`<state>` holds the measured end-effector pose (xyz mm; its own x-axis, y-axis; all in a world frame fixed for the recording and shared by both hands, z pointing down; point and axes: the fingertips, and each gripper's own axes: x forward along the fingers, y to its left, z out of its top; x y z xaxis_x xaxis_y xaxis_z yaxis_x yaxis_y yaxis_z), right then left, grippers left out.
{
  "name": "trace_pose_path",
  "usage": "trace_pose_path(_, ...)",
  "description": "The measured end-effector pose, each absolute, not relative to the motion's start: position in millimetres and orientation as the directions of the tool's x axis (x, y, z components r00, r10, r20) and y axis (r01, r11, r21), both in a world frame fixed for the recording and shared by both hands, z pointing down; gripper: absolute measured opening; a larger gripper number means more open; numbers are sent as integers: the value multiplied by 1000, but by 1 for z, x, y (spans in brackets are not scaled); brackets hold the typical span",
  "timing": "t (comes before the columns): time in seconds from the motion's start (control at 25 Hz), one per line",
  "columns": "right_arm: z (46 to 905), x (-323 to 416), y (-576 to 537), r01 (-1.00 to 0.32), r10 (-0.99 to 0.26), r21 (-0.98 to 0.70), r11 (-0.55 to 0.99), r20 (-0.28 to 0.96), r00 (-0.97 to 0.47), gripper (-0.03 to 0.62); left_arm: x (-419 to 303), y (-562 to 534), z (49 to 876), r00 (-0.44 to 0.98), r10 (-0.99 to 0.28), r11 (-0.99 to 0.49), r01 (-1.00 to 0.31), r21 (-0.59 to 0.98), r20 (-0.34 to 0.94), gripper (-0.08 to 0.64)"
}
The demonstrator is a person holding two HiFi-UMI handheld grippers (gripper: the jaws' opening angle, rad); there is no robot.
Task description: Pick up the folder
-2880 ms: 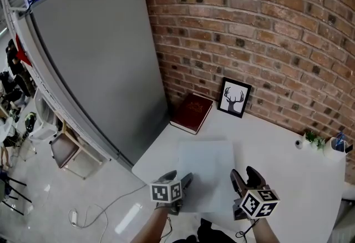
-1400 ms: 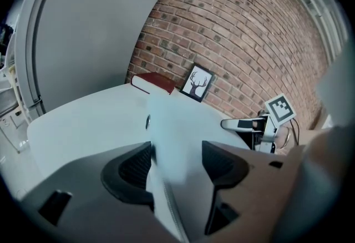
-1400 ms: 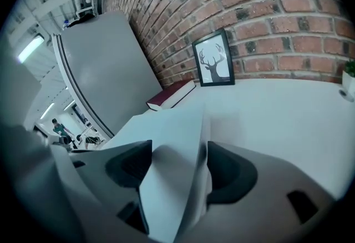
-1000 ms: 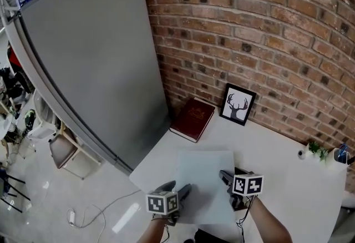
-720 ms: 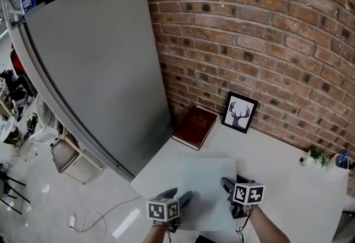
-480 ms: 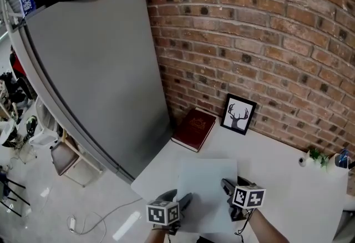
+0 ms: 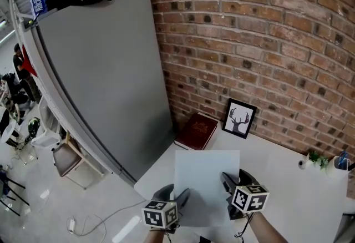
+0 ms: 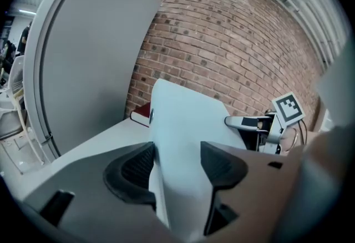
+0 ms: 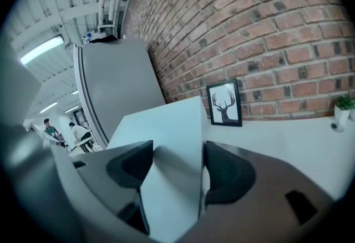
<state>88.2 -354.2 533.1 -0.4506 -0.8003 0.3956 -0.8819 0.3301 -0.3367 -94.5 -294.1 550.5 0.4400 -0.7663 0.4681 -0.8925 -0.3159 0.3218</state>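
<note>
Folder (image 7: 206, 183) is now tilted up off the table (image 7: 294, 192). Its far edge sits higher and closer to the book (image 7: 194, 130) than half a second ago, when it lay flatter. Left gripper (image 7: 176, 198) pinches its left edge, right gripper (image 7: 232, 182) pinches its right edge. The lift looks under way, probably almost complete.

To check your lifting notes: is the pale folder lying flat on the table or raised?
Raised: the left tongs and right tongs clamp the folder, its far end tilted up off the table.
</note>
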Motion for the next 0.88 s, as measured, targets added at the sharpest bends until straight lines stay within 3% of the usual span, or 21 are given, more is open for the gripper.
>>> trace_pose_path(0.88,360,57,-351,-873,-884,-182,452,38,-466,293,-127,-304,397,344,-932,-320,-929,186,111,258)
